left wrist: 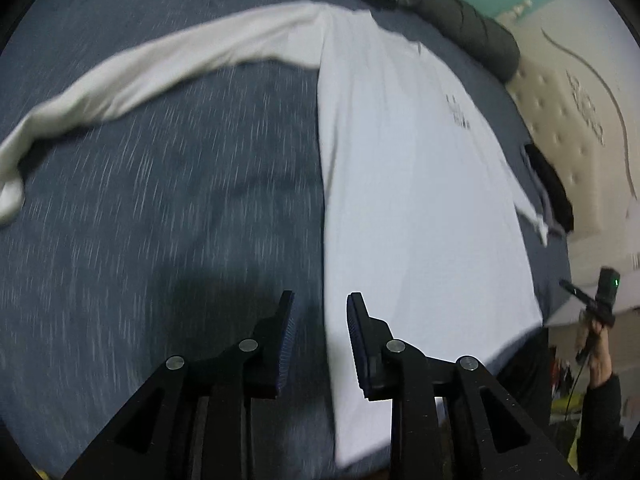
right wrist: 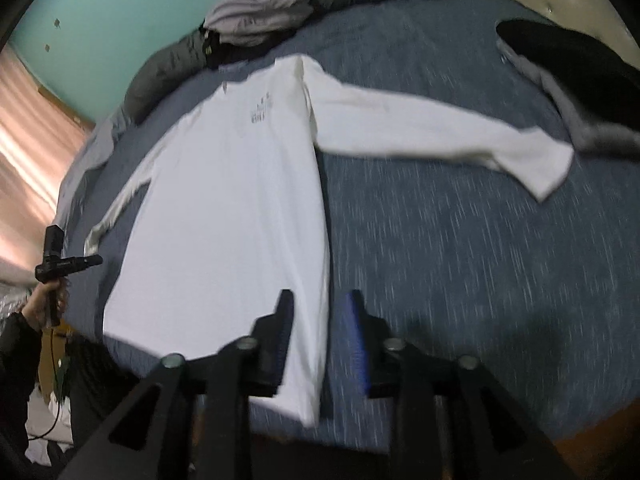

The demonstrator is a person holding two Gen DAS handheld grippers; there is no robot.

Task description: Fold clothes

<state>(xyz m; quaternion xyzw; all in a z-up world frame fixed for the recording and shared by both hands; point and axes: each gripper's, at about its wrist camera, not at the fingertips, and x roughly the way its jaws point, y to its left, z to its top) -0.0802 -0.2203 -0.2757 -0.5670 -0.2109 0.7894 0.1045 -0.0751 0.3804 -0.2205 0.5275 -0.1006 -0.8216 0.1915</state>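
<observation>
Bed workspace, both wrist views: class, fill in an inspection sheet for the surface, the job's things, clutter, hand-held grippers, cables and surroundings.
Surface: blue speckled bedspread, motion-blurred in both views.
Job's things: white long-sleeved shirt lying flat, print side up, one sleeve stretched sideways, the other sleeve lying along the body; not yet folded.
Clutter: stacked folded clothes beyond the collar; dark and grey garment near the sleeve cuff; dark green rolled bedding.
Grippers: left hand-held gripper open, empty, over the shirt's side edge; right hand-held gripper open, empty, over the opposite edge.
Cables: thin cable hanging below a hand holding a black device.
Surroundings: teal wall, tufted headboard.
</observation>
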